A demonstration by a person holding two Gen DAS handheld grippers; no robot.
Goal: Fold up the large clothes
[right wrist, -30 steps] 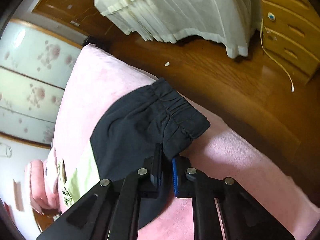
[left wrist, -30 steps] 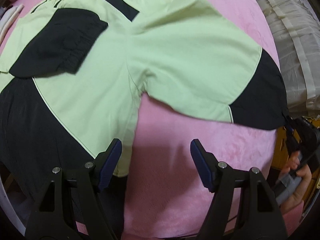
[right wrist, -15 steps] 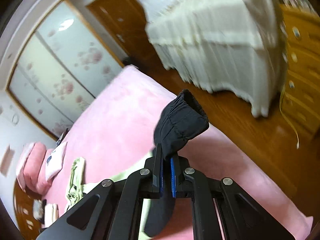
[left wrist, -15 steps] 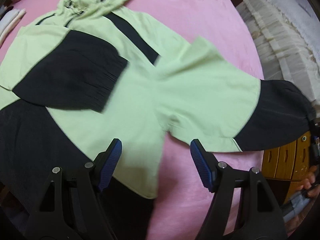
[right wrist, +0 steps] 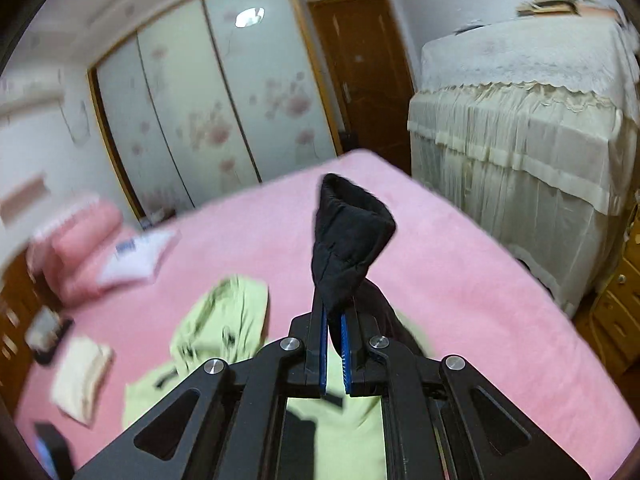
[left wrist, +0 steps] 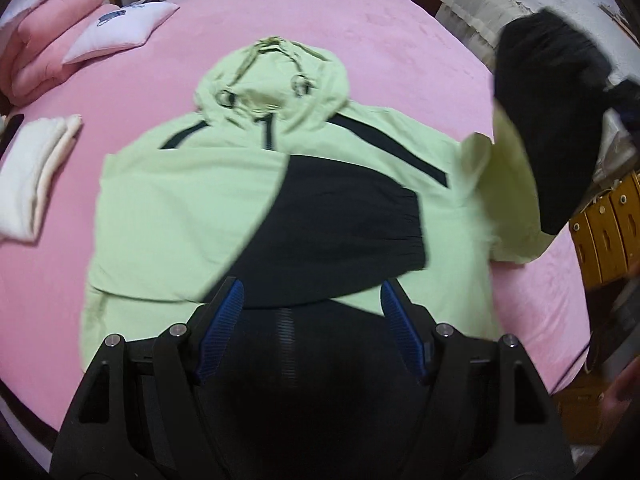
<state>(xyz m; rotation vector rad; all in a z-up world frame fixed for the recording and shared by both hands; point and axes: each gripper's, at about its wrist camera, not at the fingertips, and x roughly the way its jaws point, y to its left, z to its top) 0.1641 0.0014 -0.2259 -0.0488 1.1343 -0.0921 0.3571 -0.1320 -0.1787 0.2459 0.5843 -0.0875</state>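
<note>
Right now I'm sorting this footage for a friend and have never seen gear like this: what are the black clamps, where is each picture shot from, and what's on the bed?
No robot here: a person holds a two-finger clamp in each hand, each with a camera looking along its fingers.

The left view looks down past the left hand-held gripper, whose jaws stand open and hold nothing. Below it a green and black hooded jacket lies on a pink bed, one sleeve already folded across its front. A pillow and folded white cloth lie nearby.

The right view looks along the right hand-held gripper, which is shut on the jacket's black cuff and holds it up above the bed. The raised sleeve also shows at the right of the left view.
</note>
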